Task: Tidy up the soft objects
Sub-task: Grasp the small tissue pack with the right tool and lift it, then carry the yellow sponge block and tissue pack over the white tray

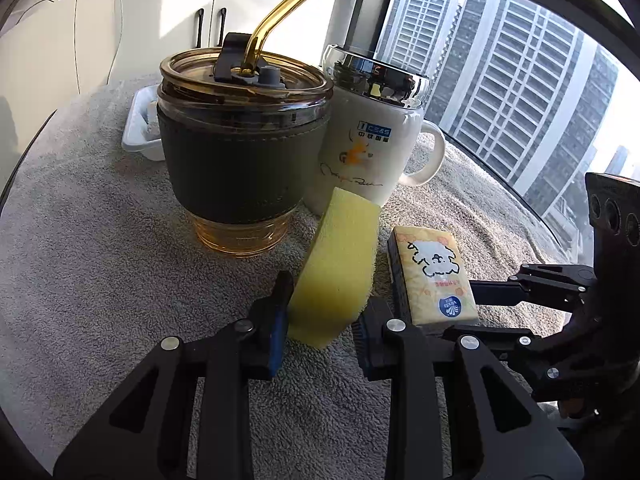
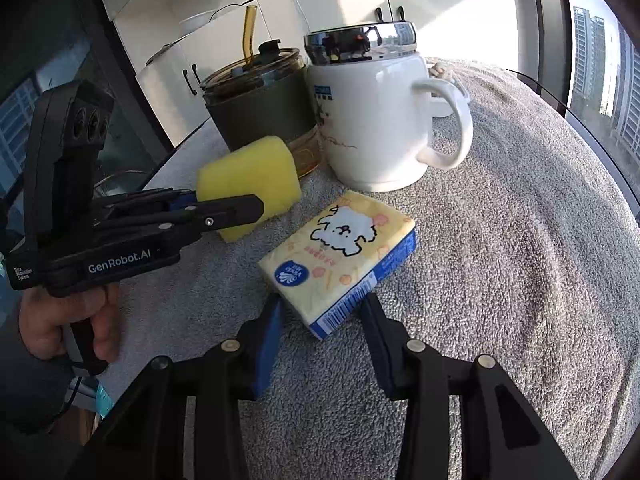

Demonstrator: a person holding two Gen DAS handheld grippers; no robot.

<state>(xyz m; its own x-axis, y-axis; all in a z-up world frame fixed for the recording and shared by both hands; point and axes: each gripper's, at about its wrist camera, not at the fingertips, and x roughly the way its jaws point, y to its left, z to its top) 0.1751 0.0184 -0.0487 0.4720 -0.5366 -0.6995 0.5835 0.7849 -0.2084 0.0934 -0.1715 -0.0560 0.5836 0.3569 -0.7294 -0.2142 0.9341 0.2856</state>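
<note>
From the left wrist camera, the left gripper [image 1: 320, 312] angles downward over a grey towel [image 1: 100, 240] that covers the table. Its blue-padded jaws are clamped on a yellow sponge [image 1: 336, 268], which stands on edge and tilts toward the cups. Just right of the sponge lies a yellow tissue pack [image 1: 436, 276] with a cartoon dog on it. The right gripper [image 1: 440, 316] reaches in from the right edge, and its fingers flank the pack's near end. Behind the sponge, toward the far edge of the towel, stand an amber tumbler [image 1: 240, 152] with a dark sleeve and a bent straw, and a white mug [image 1: 364, 152] with a chrome lid, the two touching or nearly so. A white tray [image 1: 140, 136] sits behind the tumbler. White cabinets fill the back of the room; a window at the right shows tower blocks.

From the right wrist camera, the right gripper [image 2: 322, 316] also points downward. Its jaws stand on either side of the tissue pack's [image 2: 340, 260] near corner; whether the pads press it I cannot tell. At the left, a hand [image 2: 68, 320] holds the left gripper [image 2: 236, 204] by its grip near the towel's [image 2: 500, 260] left edge, with the sponge [image 2: 252, 176] pinched in front of the tumbler [image 2: 264, 108]. The mug [image 2: 372, 120] stands beyond the pack, with its handle to the right.
</note>
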